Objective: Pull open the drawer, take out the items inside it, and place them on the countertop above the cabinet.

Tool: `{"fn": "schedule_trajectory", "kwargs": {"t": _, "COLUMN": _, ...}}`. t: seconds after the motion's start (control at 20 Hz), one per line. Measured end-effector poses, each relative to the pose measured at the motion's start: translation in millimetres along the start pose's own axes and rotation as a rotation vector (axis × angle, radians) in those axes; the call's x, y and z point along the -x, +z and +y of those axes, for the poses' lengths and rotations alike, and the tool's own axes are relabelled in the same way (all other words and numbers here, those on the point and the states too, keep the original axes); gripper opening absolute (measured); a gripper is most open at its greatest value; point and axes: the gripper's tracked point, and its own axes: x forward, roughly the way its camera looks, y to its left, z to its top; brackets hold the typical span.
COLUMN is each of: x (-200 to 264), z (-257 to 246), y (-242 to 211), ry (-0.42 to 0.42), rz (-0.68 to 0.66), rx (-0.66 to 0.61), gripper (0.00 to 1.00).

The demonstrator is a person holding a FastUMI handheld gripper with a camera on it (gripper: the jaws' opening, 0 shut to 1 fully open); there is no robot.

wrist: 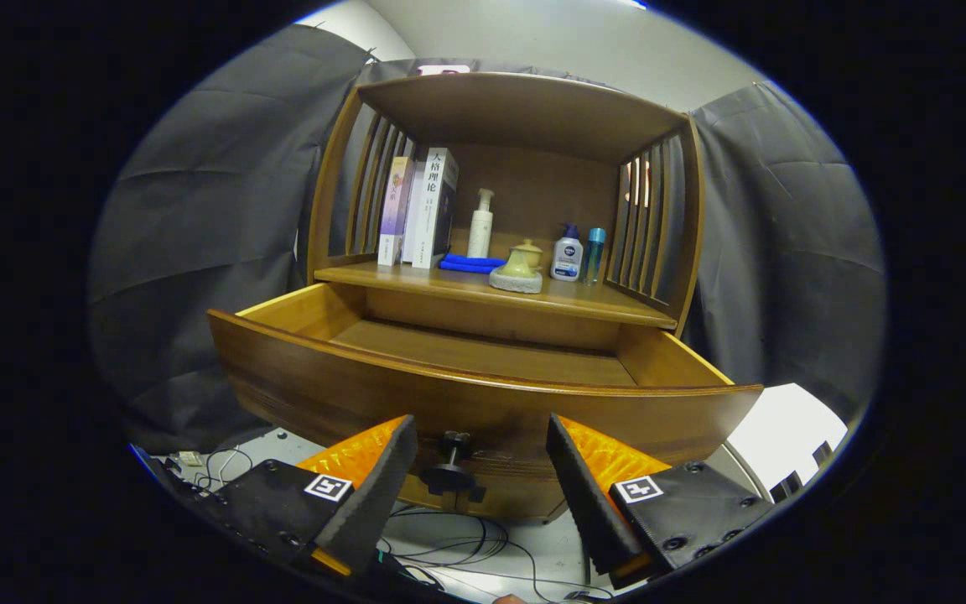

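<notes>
Drawer [483, 369], frame centre: pulled open, visible floor bare. My claw [483, 453]: spread wide, empty, flanking its knob [449, 470]. Worktop [600, 306]: several items standing.

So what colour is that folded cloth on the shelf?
Blue. The folded cloth lies beside the books; the gripper view shows it best.

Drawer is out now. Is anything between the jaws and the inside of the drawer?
Yes. The drawer's front panel rises ahead of the open gripper, and its knob sits between the jaws, untouched. The gripper must go over that panel. The visible drawer floor looks bare.
</notes>
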Motion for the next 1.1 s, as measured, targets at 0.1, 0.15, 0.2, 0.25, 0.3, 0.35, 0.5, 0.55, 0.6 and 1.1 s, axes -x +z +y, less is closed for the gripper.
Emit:
{"fn": "schedule_trajectory", "kwargs": {"t": 0.1, "x": -4, "z": 3, "y": -5, "ry": 0.005, "rz": 0.014, "rx": 0.011, "gripper": 0.98}}
{"fn": "schedule_trajectory", "kwargs": {"t": 0.15, "x": -6, "z": 4, "y": -6, "ry": 0.007, "rz": 0.016, "rx": 0.009, "gripper": 0.98}}
{"fn": "schedule_trajectory", "kwargs": {"t": 0.2, "x": -8, "z": 6, "y": -7, "ry": 0.010, "rz": 0.021, "rx": 0.005, "gripper": 0.98}}
{"fn": "schedule_trajectory", "kwargs": {"t": 0.25, "x": -11, "z": 6, "y": -8, "ry": 0.010, "rz": 0.026, "rx": 0.001, "gripper": 0.98}}
{"fn": "schedule_trajectory", "kwargs": {"t": 0.3, "x": -13, "z": 8, "y": -9, "ry": 0.011, "rz": 0.030, "rx": -0.002, "gripper": 0.98}}
{"fn": "schedule_trajectory", "kwargs": {"t": 0.35, "x": -15, "z": 9, "y": -10, "ry": 0.013, "rz": 0.035, "rx": -0.003, "gripper": 0.98}}
{"fn": "schedule_trajectory", "kwargs": {"t": 0.5, "x": -17, "z": 17, "y": -12, "ry": 0.020, "rz": 0.045, "rx": 0.002, "gripper": 0.98}}
{"fn": "schedule_trajectory", "kwargs": {"t": 0.55, "x": -18, "z": 19, "y": -13, "ry": 0.019, "rz": 0.049, "rx": 0.014, "gripper": 0.98}}
{"fn": "schedule_trajectory", "kwargs": {"t": 0.6, "x": -18, "z": 19, "y": -14, "ry": 0.012, "rz": 0.051, "rx": 0.021, "gripper": 0.98}}
{"fn": "schedule_trajectory", "kwargs": {"t": 1.1, "x": -27, "z": 15, "y": -13, "ry": -0.086, "rz": 0.037, "rx": 0.036, "gripper": 0.98}}
